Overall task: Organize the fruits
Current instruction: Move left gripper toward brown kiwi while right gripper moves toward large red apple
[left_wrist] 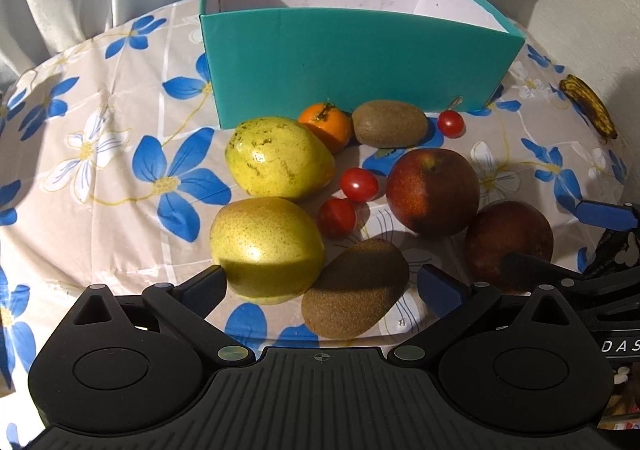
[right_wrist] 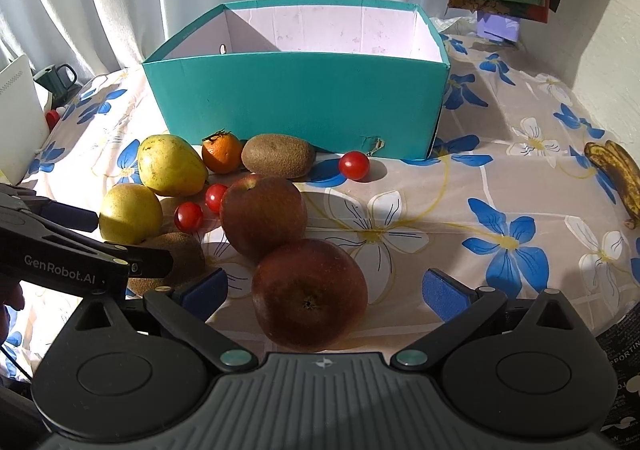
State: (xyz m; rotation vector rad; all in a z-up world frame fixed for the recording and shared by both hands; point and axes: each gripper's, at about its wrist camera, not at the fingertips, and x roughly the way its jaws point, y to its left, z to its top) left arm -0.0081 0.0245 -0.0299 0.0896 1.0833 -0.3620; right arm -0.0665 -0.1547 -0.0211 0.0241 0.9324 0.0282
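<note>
Fruits lie loose on the flowered tablecloth (right_wrist: 460,210) in front of the teal cardboard box with a white inside (right_wrist: 300,98), which stands open-topped. Taken left to right before the box's front wall: two yellow-green pears, the far pear (right_wrist: 170,164) and the near pear (right_wrist: 130,214), touching each other; a small orange mandarin with a green stalk (right_wrist: 222,156) just beside the box; a brown fuzzy kiwi (right_wrist: 278,160) next to it; a lone red cherry tomato (right_wrist: 354,165) near the box's torn corner. Nearer than these sit a pair of cherry tomatoes (left_wrist: 359,184), a second kiwi (left_wrist: 354,290), and two dark red apples, the far apple (right_wrist: 262,218) and the near apple (right_wrist: 310,294). Far right of the box lies a browned banana (right_wrist: 618,174).

Left gripper (left_wrist: 322,286) stands wide, its pads flanking the near pear and second kiwi without gripping. Right gripper (right_wrist: 326,290) stands wide around the near apple, pads clear of it.
</note>
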